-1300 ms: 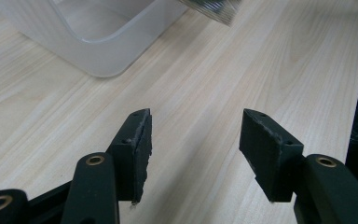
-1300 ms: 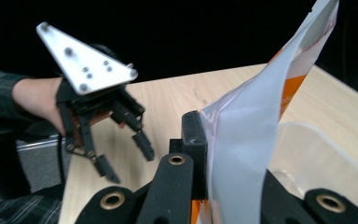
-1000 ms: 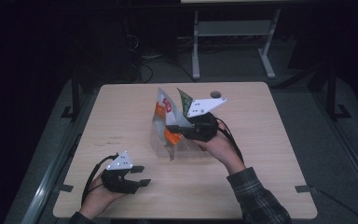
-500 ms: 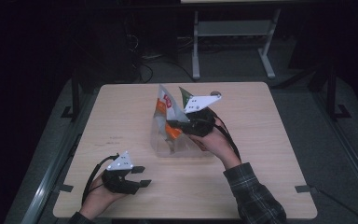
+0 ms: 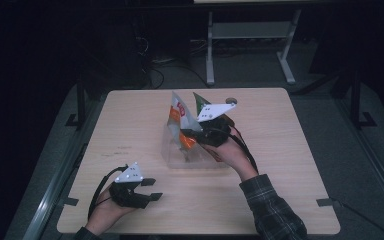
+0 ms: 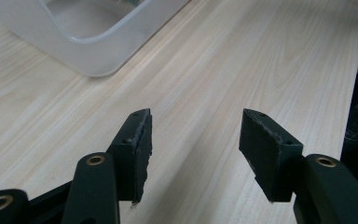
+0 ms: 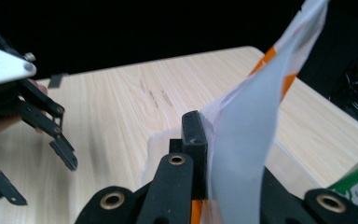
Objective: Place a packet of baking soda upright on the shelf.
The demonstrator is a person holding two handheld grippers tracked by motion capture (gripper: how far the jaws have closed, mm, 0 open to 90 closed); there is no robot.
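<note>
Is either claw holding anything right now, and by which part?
The right claw pinches the orange snack bag by its flat edge above the clear bin. The left claw is open, holding nothing.

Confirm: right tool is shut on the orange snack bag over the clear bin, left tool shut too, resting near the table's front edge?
Not quite. The left tool is open; the left gripper view shows its jaws apart above bare table. The right tool is shut on the orange snack bag over the clear bin.

Pale wood-grain table (image 5: 290, 150), black tongs (image 6: 193, 154), orange-and-white snack bag (image 5: 177, 117), green bag (image 5: 199, 102), clear container (image 6: 98, 28), plaid sleeve (image 5: 272, 210)
</note>
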